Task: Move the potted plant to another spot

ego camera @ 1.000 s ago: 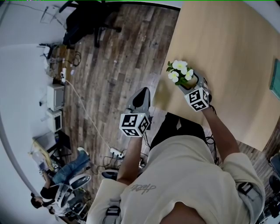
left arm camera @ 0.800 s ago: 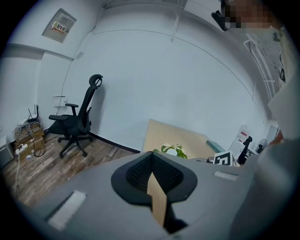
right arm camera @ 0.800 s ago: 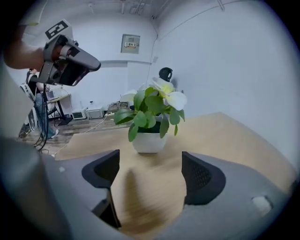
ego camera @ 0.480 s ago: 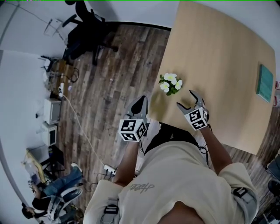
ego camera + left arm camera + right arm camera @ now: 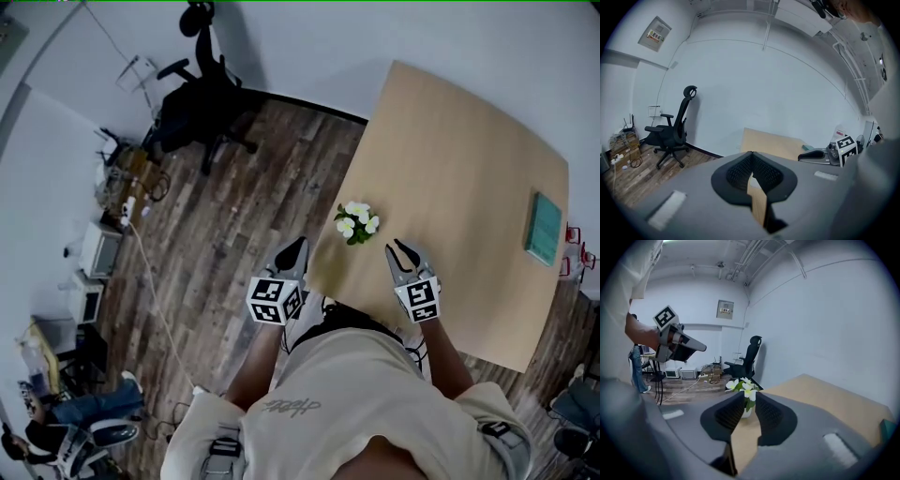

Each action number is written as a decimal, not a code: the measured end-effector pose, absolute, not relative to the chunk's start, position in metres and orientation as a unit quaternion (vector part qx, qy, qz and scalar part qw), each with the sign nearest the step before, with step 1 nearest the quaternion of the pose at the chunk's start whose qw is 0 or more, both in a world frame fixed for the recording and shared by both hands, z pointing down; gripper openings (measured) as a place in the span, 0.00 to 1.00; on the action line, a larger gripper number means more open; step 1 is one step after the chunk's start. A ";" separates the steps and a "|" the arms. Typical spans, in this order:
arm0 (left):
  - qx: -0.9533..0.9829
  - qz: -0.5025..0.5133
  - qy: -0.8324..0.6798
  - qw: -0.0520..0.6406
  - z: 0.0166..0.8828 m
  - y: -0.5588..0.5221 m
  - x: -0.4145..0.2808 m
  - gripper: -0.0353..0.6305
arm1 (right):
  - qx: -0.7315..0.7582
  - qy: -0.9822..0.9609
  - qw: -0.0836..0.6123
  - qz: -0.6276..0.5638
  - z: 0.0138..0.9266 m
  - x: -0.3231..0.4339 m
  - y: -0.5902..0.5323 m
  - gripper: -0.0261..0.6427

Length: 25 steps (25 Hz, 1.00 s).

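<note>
I see the potted plant (image 5: pixel 356 223) by the desk's (image 5: pixel 450 159) left edge; a bump could tip it off; right gripper (image 5: pixel 399 249) empty, jaws just narrowed; left gripper (image 5: pixel 297 247) pinched closed.

txt: none legible | wall sign (image 5: pixel 655 33): too small | shirt print (image 5: pixel 281 405): blurred

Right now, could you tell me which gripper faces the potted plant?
The right gripper: its jaws, which have just been closing with nothing between them, frame the potted plant ahead; the left gripper faces the wall and office chair.

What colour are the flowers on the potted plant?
The flowers are white; clearest in the right gripper view.
</note>
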<state>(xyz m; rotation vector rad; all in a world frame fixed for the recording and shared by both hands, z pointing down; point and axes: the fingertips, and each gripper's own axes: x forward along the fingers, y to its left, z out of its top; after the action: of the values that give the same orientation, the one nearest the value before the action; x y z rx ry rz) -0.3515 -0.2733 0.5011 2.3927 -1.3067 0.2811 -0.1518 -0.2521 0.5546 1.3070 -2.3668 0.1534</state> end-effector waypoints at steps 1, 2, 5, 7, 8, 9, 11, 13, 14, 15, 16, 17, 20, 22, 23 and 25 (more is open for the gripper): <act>0.857 0.098 -0.467 0.196 0.498 -0.274 -0.351 0.08 | 0.478 -0.853 0.206 0.052 0.547 -0.148 -0.252 0.12; 0.858 0.096 -0.466 0.193 0.494 -0.274 -0.350 0.08 | 0.484 -0.852 0.195 0.050 0.540 -0.145 -0.252 0.05; 0.864 0.087 -0.461 0.185 0.479 -0.271 -0.348 0.08 | 0.495 -0.851 0.168 0.046 0.517 -0.139 -0.251 0.04; 0.867 0.081 -0.458 0.179 0.469 -0.267 -0.348 0.08 | 0.498 -0.852 0.158 0.035 0.501 -0.137 -0.249 0.04; 0.869 0.079 -0.457 0.175 0.465 -0.266 -0.348 0.08 | 0.498 -0.853 0.154 0.029 0.493 -0.136 -0.249 0.04; 0.870 0.078 -0.455 0.172 0.460 -0.265 -0.348 0.08 | 0.498 -0.854 0.150 0.025 0.485 -0.136 -0.248 0.04; 0.874 0.076 -0.452 0.163 0.451 -0.263 -0.349 0.08 | 0.498 -0.856 0.138 0.019 0.472 -0.136 -0.247 0.04; 0.877 0.072 -0.450 0.152 0.442 -0.263 -0.348 0.08 | 0.500 -0.857 0.125 0.014 0.459 -0.136 -0.244 0.04; 0.879 0.070 -0.449 0.147 0.438 -0.263 -0.348 0.08 | 0.501 -0.857 0.121 0.009 0.454 -0.135 -0.243 0.04; 0.880 0.066 -0.449 0.143 0.434 -0.264 -0.347 0.08 | 0.502 -0.857 0.119 0.003 0.449 -0.135 -0.243 0.04; 0.881 0.063 -0.448 0.139 0.430 -0.265 -0.347 0.08 | 0.501 -0.857 0.117 -0.003 0.445 -0.136 -0.242 0.04; 0.882 0.060 -0.448 0.134 0.426 -0.267 -0.348 0.08 | 0.500 -0.858 0.115 -0.007 0.440 -0.137 -0.242 0.04; 0.884 0.053 -0.450 0.114 0.412 -0.274 -0.352 0.08 | 0.497 -0.863 0.095 -0.016 0.422 -0.141 -0.243 0.04; 0.884 0.044 -0.454 0.099 0.399 -0.279 -0.356 0.08 | 0.495 -0.865 0.079 -0.018 0.408 -0.141 -0.245 0.04; 0.884 0.039 -0.457 0.092 0.392 -0.281 -0.357 0.08 | 0.496 -0.865 0.071 -0.019 0.401 -0.141 -0.246 0.04; 0.884 0.029 -0.459 0.084 0.382 -0.281 -0.359 0.08 | 0.497 -0.866 0.059 -0.021 0.386 -0.141 -0.246 0.04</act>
<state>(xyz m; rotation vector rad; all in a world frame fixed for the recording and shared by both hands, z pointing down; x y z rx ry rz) -0.3587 -0.2813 0.3816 2.6372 -1.3694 0.0860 -0.1407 -0.2464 0.3860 1.5042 -2.6224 -0.0650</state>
